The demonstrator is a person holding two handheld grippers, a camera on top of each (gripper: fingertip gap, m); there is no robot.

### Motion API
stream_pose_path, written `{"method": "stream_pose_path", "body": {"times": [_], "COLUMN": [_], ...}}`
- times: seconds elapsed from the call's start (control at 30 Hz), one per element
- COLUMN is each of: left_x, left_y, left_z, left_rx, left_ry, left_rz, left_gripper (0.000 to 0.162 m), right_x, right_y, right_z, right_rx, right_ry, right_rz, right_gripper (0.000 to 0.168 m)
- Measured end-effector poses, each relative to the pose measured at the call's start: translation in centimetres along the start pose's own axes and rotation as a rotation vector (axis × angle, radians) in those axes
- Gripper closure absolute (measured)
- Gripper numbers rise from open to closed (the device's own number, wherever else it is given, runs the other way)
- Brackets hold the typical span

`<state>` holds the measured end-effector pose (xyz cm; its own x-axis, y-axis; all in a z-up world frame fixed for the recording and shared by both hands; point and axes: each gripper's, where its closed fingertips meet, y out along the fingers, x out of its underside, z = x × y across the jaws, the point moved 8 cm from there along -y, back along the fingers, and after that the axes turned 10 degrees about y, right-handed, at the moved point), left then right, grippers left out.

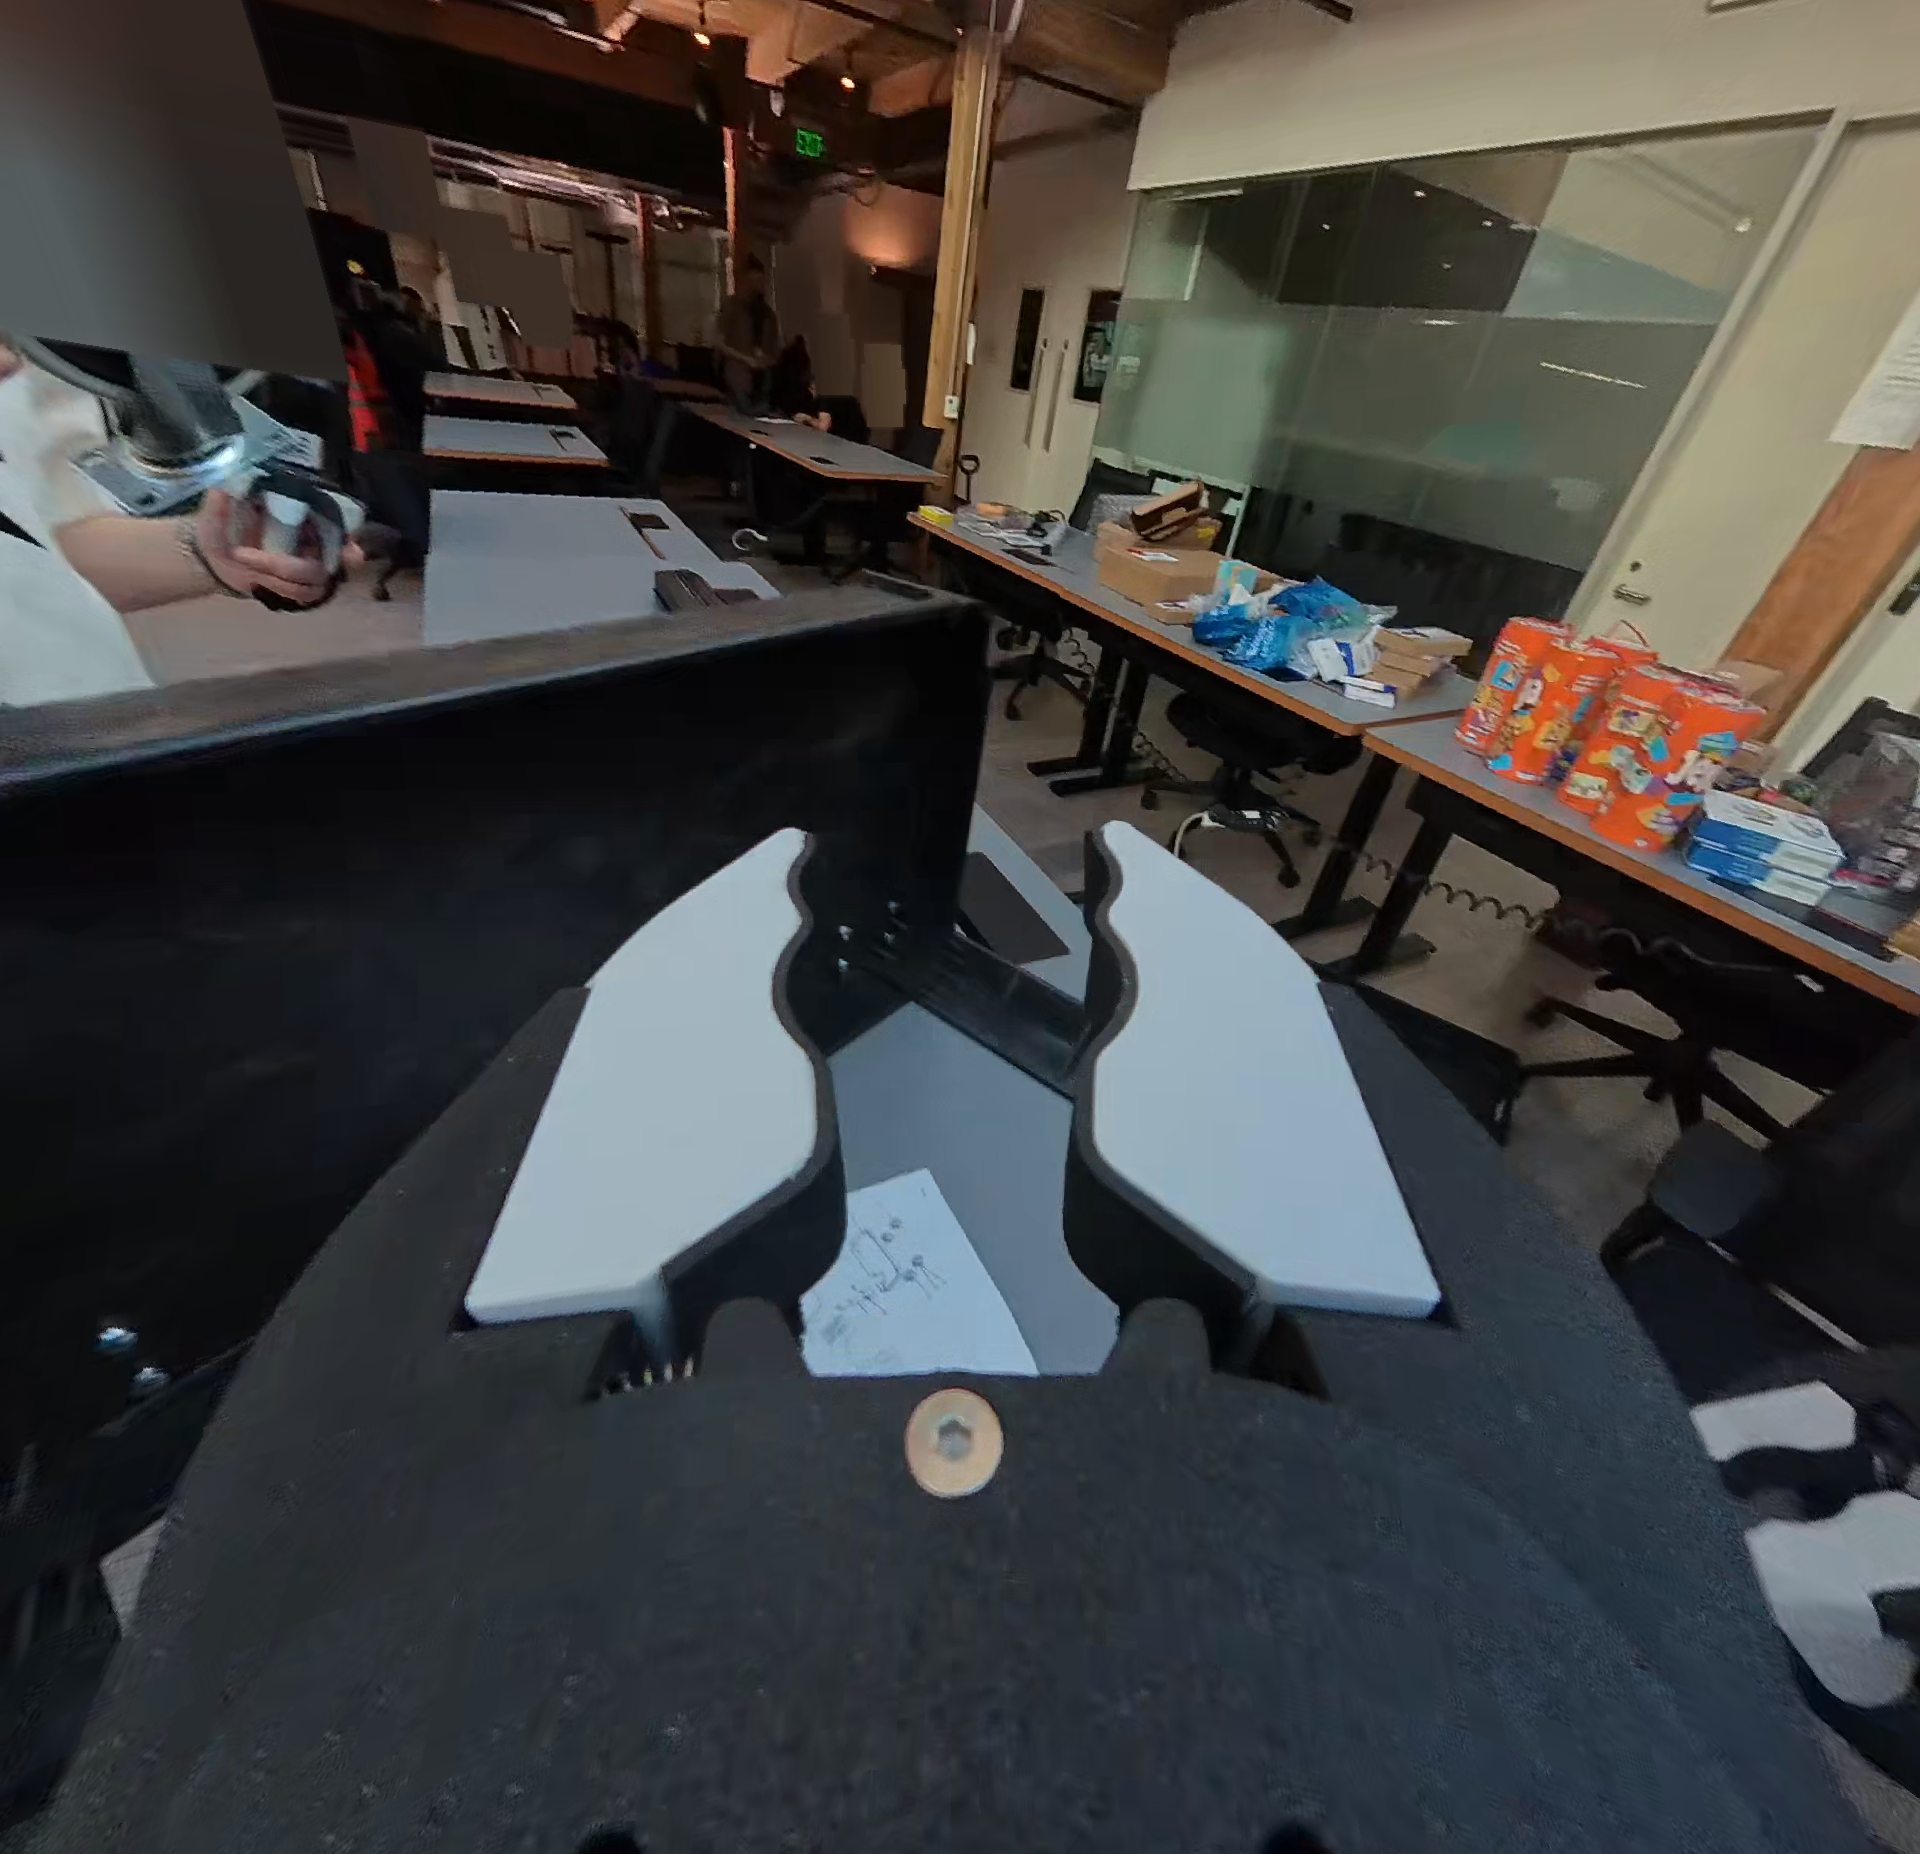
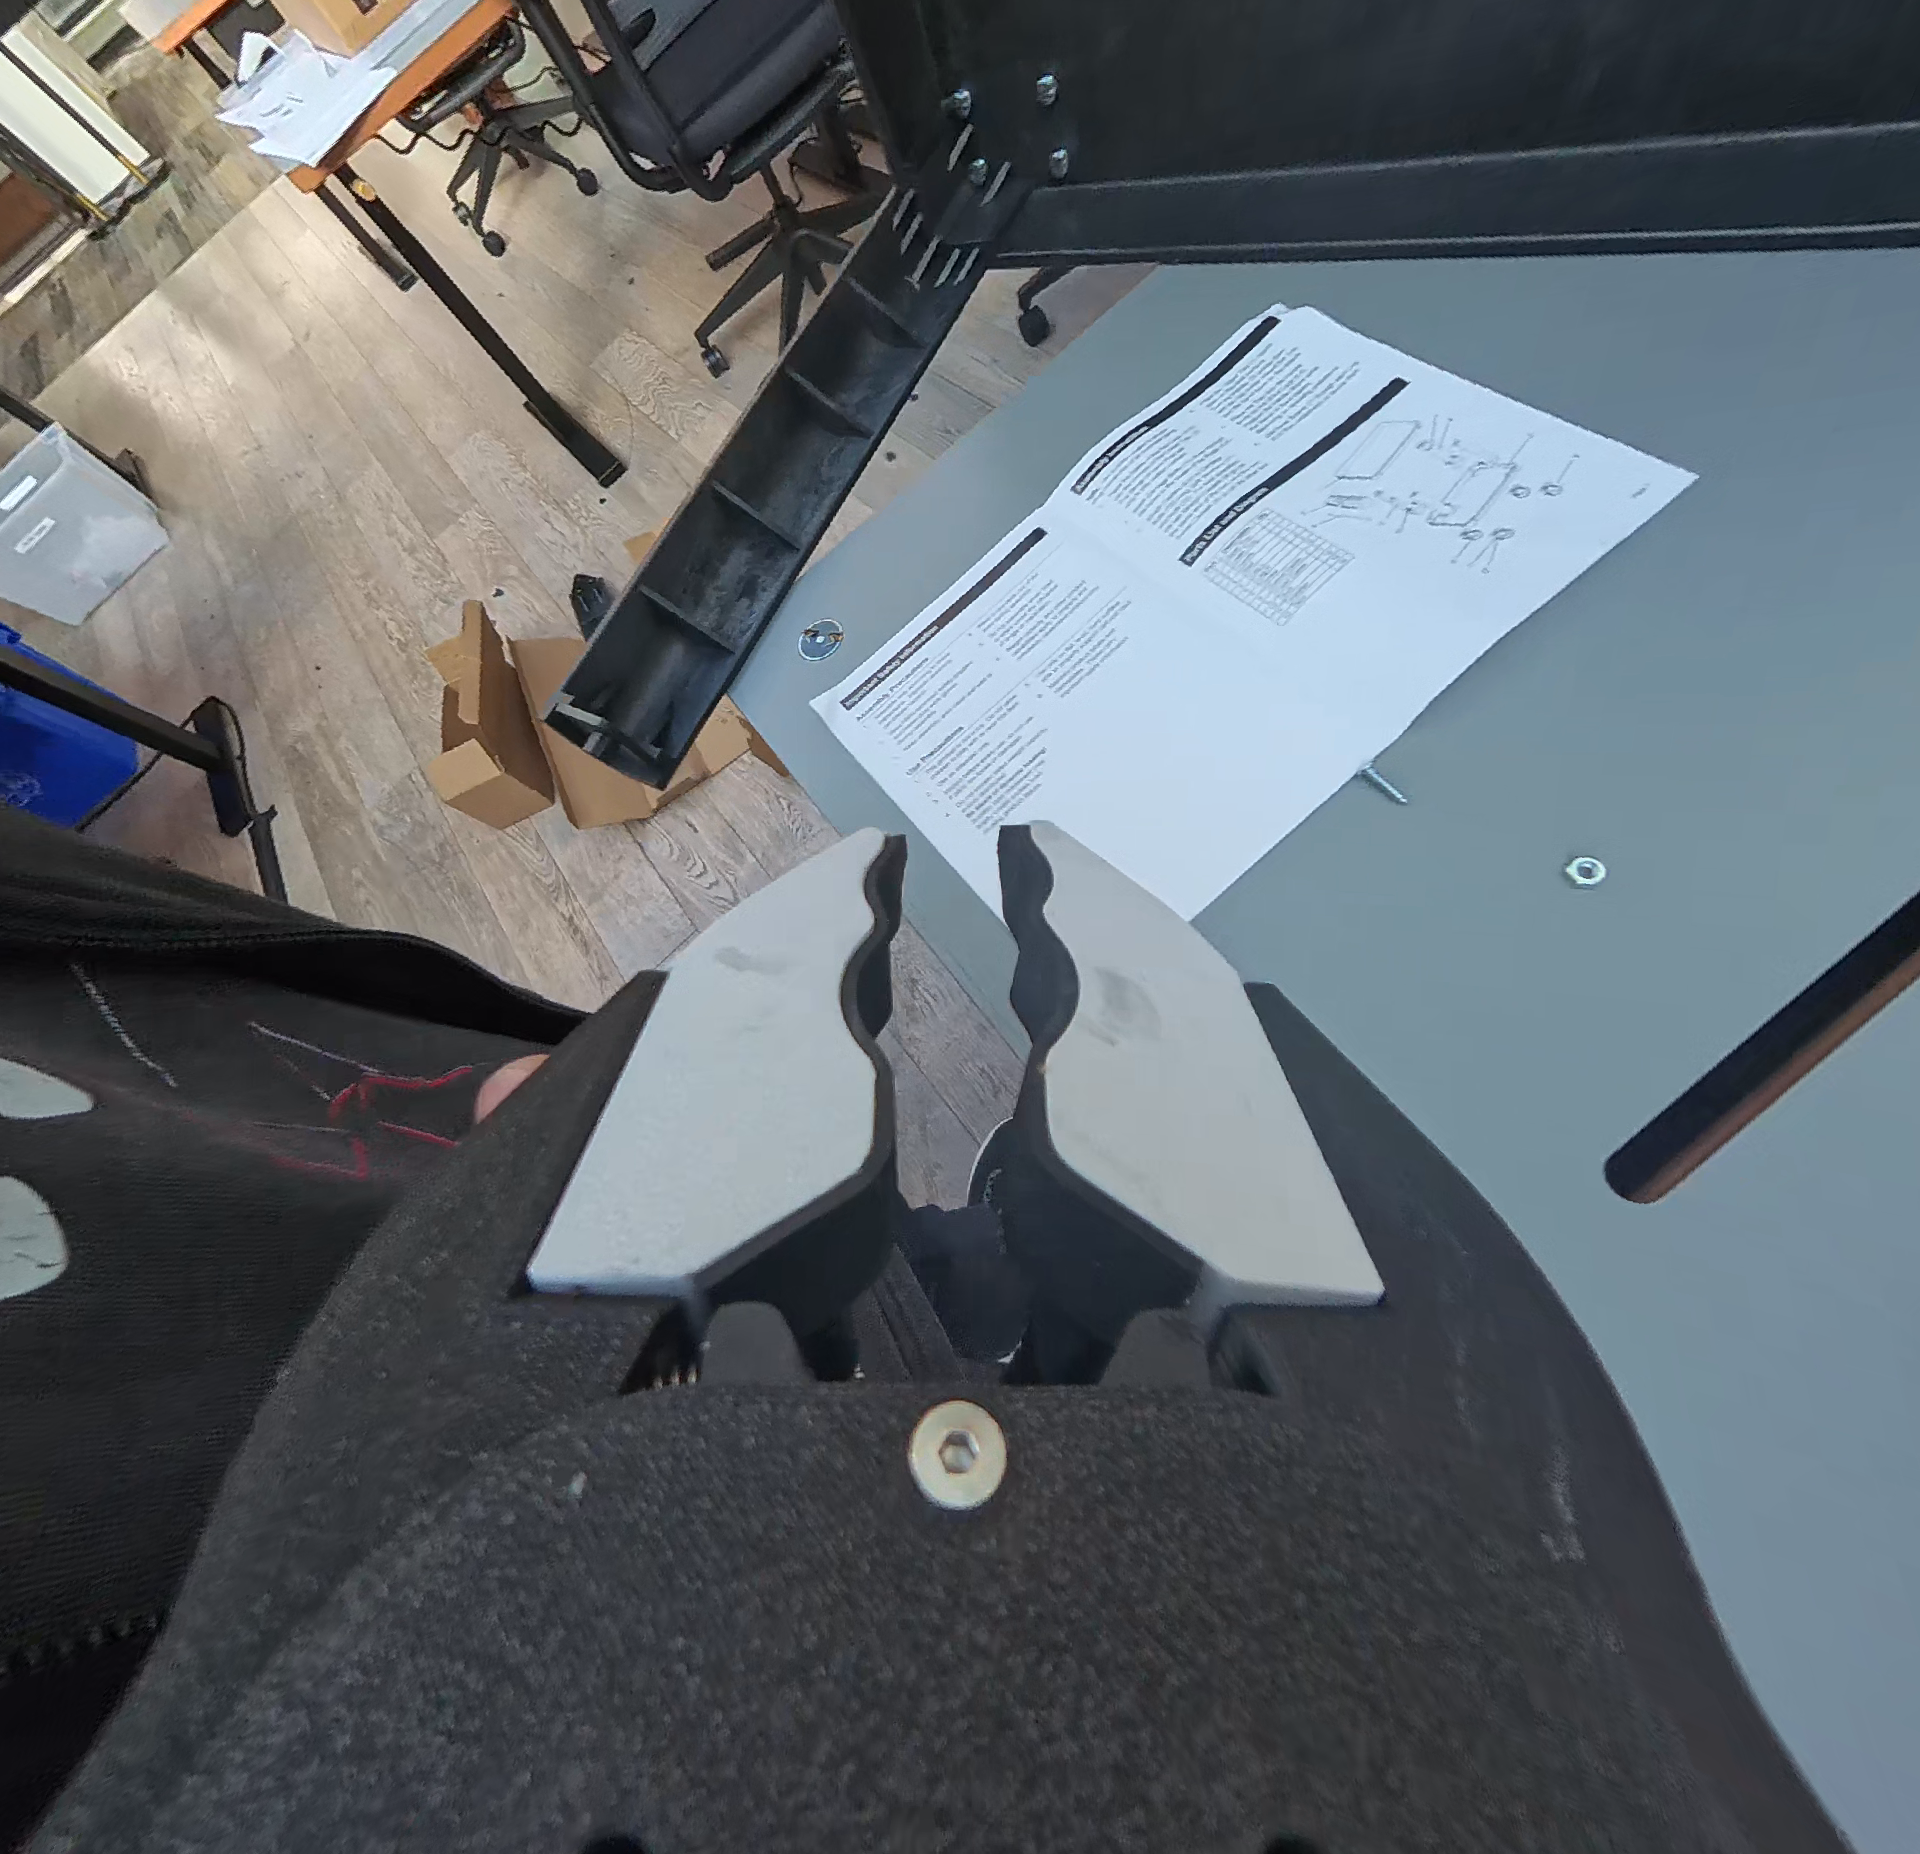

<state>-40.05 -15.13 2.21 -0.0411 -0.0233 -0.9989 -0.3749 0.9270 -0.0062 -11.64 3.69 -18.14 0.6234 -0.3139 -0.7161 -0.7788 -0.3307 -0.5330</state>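
My left tongs (image 1: 940, 869) gape empty before the black panel (image 1: 468, 817), my right tongs (image 2: 951, 848) stand narrowly parted, empty, over the desk (image 2: 1558, 1025) edge near the booklet (image 2: 1247, 599).

Left wrist view looks level across the room, close behind a black panel (image 1: 468, 869). Right wrist view tilts down at the table (image 2: 1558, 1077) — both share the manual (image 2: 1247, 599), lower centre in the left.

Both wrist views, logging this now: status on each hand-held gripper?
Left hand-held gripper open, empty, by upright black panel. Right hand-held gripper open, empty, over grey table edge, near open white paper booklet.
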Motion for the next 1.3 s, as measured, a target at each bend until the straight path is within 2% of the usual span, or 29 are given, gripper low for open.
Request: {"method": "stream_pose_path", "body": {"times": [0.17, 0.3, 0.5, 0.7, 0.9, 1.1, 1.2, 1.23, 1.3], "left_x": [9.2, 12.2, 12.7, 11.9, 11.0, 10.4, 9.7, 9.4, 9.1], "left_y": [2.2, 4.5, 8.0, 12.0, 15.5, 17.6, 17.8, 17.6, 17.2], "left_z": [11.6, 19.2, 27.0, 33.6, 40.3, 45.7, 47.1, 47.3, 47.2], "left_rx": [0.174, 0.319, 0.538, 0.724, 0.899, 1.060, 1.109, 1.121, 1.125], "left_ry": [-0.247, -0.334, -0.383, -0.379, -0.338, -0.291, -0.262, -0.255, -0.249], "left_rz": [-0.125, -0.207, -0.238, -0.235, -0.234, -0.275, -0.281, -0.280, -0.267], "left_gripper": [0.113, 0.109, 0.106, 0.105, 0.105, 0.104, 0.104, 0.104, 0.104], "right_x": [-0.3, 0.5, 2.6, 6.7, 9.8, 12.0, 16.2, 19.2, 28.3], "right_y": [-2.3, -4.4, -9.0, -14.9, -19.6, -22.6, -24.8, -26.0, -28.9], "right_z": [2.9, 5.4, 9.1, 12.1, 13.3, 13.3, 13.8, 14.4, 16.4], "right_rx": [0.033, 0.067, 0.133, 0.238, 0.347, 0.433, 0.555, 0.626, 0.785], "right_ry": [-0.004, -0.032, 0.020, 0.147, 0.220, 0.311, 0.386, 0.444, 0.621], "right_rz": [0.040, 0.030, 0.091, 0.190, 0.278, 0.372, 0.332, 0.306, 0.210], "right_gripper": [0.150, 0.150, 0.150, 0.151, 0.151, 0.151, 0.151, 0.151, 0.149]}}
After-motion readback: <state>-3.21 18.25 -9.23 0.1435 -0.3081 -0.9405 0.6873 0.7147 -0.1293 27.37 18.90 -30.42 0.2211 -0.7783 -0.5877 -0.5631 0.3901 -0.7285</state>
